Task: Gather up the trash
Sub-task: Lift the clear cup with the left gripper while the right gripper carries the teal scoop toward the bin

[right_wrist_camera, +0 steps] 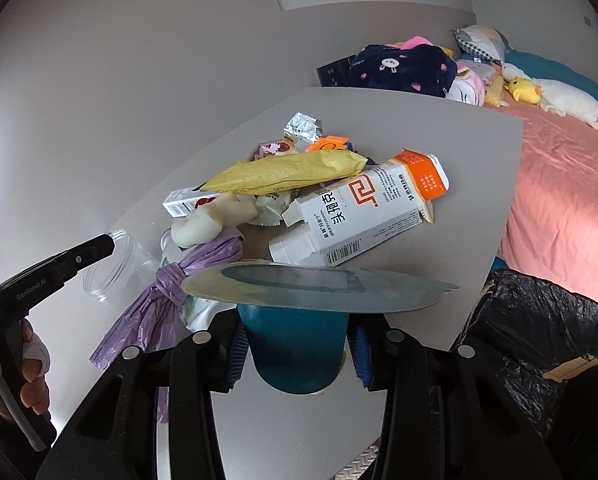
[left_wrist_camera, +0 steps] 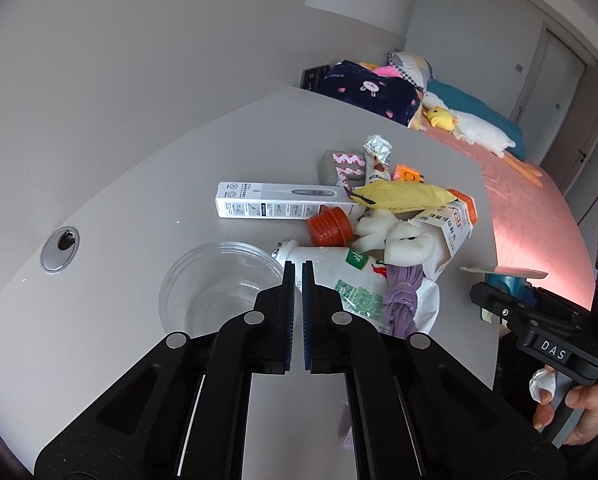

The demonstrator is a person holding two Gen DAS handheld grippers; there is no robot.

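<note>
A heap of trash lies on the grey table (left_wrist_camera: 139, 200): a white thermometer box (left_wrist_camera: 267, 200), a yellow packet (right_wrist_camera: 287, 172), an orange-and-white medicine box (right_wrist_camera: 363, 212), a white plastic bottle (left_wrist_camera: 331, 268), an orange cap (left_wrist_camera: 329, 226), a knotted purple bag (right_wrist_camera: 171, 292) and a clear plastic cup (left_wrist_camera: 219, 284). My left gripper (left_wrist_camera: 298, 268) is shut and empty, just above the cup's rim and the bottle. My right gripper (right_wrist_camera: 299, 356) is shut on a teal cup (right_wrist_camera: 295, 344) with a peeled foil lid (right_wrist_camera: 311, 284), at the table's near edge.
A black bin bag (right_wrist_camera: 539, 340) hangs open just right of the table. A bed with a pink cover (right_wrist_camera: 559, 184), plush toys and a dark blanket lies beyond. A cable hole (left_wrist_camera: 60, 248) sits in the table at left. A wall runs behind.
</note>
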